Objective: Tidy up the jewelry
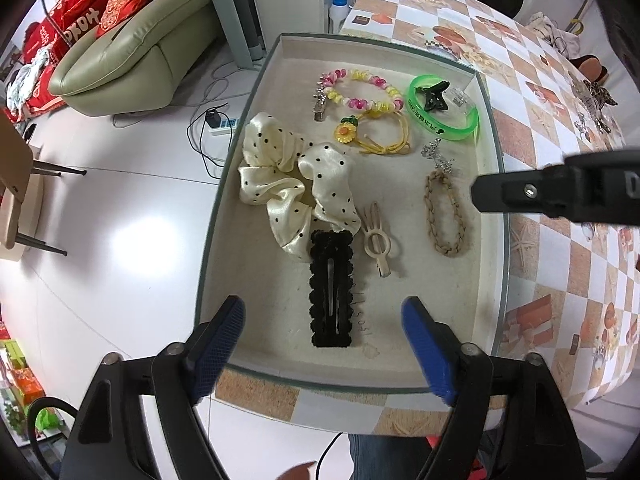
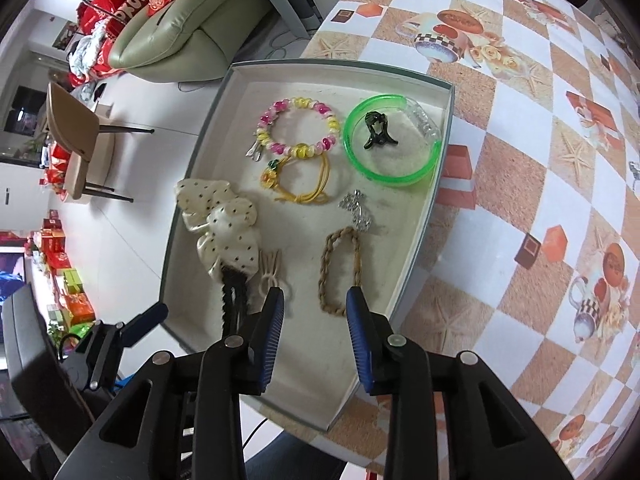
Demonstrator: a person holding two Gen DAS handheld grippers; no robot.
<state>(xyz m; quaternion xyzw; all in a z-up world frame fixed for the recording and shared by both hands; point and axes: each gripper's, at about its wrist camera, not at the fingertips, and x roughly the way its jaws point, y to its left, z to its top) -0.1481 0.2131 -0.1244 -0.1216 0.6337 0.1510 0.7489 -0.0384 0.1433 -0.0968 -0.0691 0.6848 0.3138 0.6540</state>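
Left wrist view: a shallow tray [image 1: 256,92] with a grey-green rim and a pale, sandy-looking lining sits at the corner of the desk [image 1: 560,240], which wears a glossy checked cloth printed with cups and starfish. In the tray lie the hair and wrist pieces. At the far end, a bracelet of pink, yellow and white beads [image 1: 360,90] with a small metal clip at one side; beside it a translucent green bangle [image 1: 442,116], open on one side, with a dark claw clip [image 1: 432,96] inside its ring. Just below the beads lies a yellow cord hair tie with a sunflower charm [image 1: 372,134]. A cream satin scrunchie with black dots [image 1: 292,188] lies crumpled along the left wall, its lower fold touching a black scalloped snap clip [image 1: 331,288] with a fuzzy look. Beside that clip lies a cream plastic clip [image 1: 378,240], and further right a tan braided loop [image 1: 445,214] below a small silver sparkly piece [image 1: 438,154].

The left tongs [image 1: 324,340] hang over the near end of the tray, their blue ribbed pads spread wide with the black clip between and beyond them, gripping nothing. The right tongs [image 2: 316,332] point down over the near right part of the tray, pads parted and empty, the braided loop [image 2: 340,272] just ahead of them. Beyond the desk are a white tiled floor [image 1: 100,200] and an olive leather sofa [image 1: 132,40].
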